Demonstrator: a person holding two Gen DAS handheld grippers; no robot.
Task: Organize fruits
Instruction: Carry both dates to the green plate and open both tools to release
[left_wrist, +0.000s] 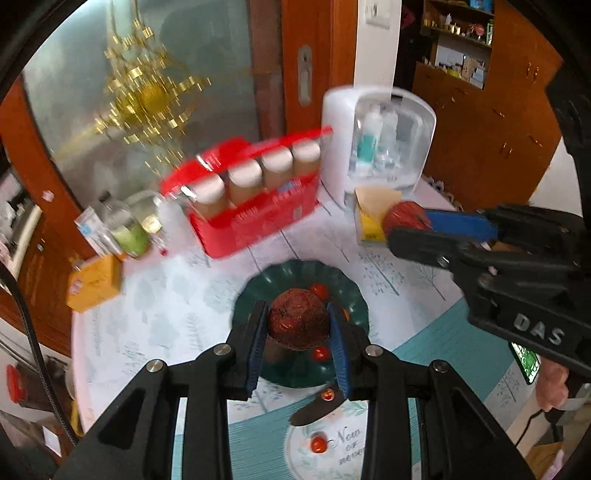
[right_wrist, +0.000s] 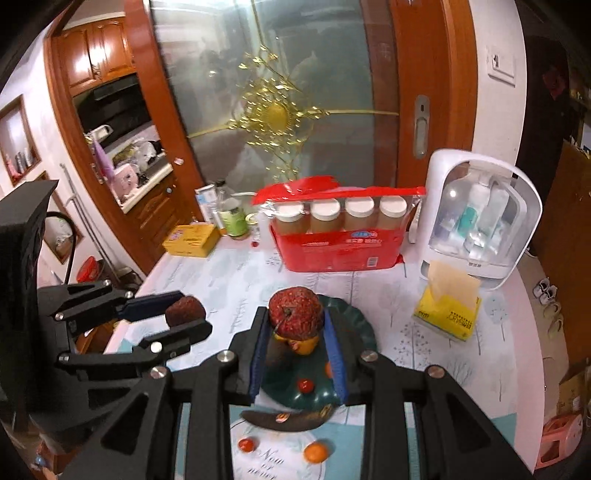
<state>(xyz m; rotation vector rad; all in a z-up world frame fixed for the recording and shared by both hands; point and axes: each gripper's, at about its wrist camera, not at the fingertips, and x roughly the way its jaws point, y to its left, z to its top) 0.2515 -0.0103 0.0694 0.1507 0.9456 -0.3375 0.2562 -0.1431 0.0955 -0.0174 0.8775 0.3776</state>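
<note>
Left tongs (left_wrist: 297, 325): clamped on a dark brownish-red fruit (left_wrist: 298, 322), held above the green plate (left_wrist: 258, 291).
Right tongs (right_wrist: 295, 325): clamped on a red apple (right_wrist: 295, 312), stem toward the camera, also above the green plate.
Green plate: on the surface (right_wrist: 229, 280); small red fruits (right_wrist: 305, 386) lie in it.
Near edge of plate: a blackened banana (right_wrist: 288, 421), an orange (right_wrist: 316, 452) and a small tomato (right_wrist: 246, 444) on the surface.
Beyond plate: red carton (right_wrist: 340, 247) of capped bottles.
</note>
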